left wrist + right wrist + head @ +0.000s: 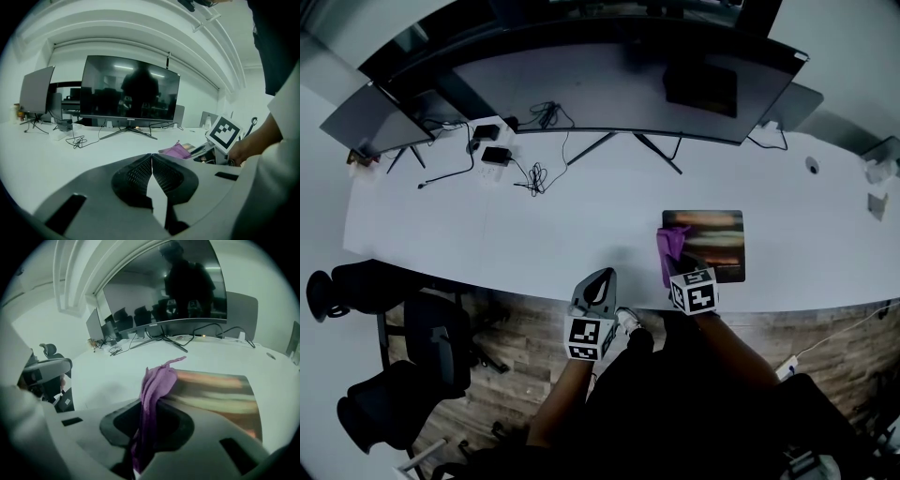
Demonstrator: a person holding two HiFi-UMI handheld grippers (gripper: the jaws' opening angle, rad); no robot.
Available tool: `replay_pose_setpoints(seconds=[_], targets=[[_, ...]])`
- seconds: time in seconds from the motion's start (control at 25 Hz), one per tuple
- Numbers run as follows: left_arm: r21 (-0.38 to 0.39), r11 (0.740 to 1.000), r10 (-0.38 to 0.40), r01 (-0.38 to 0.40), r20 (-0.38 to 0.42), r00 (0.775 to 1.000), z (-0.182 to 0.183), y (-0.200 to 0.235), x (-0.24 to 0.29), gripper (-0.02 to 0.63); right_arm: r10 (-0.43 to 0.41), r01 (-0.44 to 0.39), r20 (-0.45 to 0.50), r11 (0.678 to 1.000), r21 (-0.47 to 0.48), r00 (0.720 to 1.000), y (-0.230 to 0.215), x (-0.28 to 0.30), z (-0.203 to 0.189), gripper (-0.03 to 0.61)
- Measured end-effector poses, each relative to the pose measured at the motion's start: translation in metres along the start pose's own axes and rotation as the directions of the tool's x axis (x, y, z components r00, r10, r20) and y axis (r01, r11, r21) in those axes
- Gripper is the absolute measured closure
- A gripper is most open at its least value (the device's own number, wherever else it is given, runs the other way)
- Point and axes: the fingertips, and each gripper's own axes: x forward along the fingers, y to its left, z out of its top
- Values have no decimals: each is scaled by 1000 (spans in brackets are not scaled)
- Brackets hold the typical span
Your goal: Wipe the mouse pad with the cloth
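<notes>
The right tool (151,404) has its jaws pressed onto a purple cloth (157,380), pinching a bunched fold of it. The free end pokes out past the tips over the left edge of the mouse pad (213,390). In the head view this tool (667,270) sits at the pad's near left corner, and the cloth (671,242) overlaps that edge. I cannot tell whether it is pressing on the surface or only brushing it.

The left tool (151,157) has its jaws pressed together with nothing between them. It hangs left of the mouse pad and nearer the person, off the front edge of the tabletop (534,244).

The cloth looks light and limp and will probably fold and trail rather than push. Holding it by a gathered bunch, as here, leaves a loose wad to drag flat across the pad. A deeper bite would guard against it slipping out under friction.

The mouse pad (712,246) lies flat near the tabletop's front edge. It appears thin and flexible, so a hard stroke could shift it or curl its edge. Pinning a corner with the idle tool might help.
</notes>
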Motion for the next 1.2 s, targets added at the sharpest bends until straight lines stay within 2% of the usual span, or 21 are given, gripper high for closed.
replay_pose_setpoints(seconds=[0.76, 1.2], targets=[[15, 998, -61, 61, -30, 998, -7, -27, 16, 592, -82, 78, -34, 992, -96, 996, -45, -23, -16, 509], [28, 997, -71, 72, -43, 997, -5, -35, 30, 592, -137, 135, -42, 989, -61, 990, -87, -42, -24, 509]])
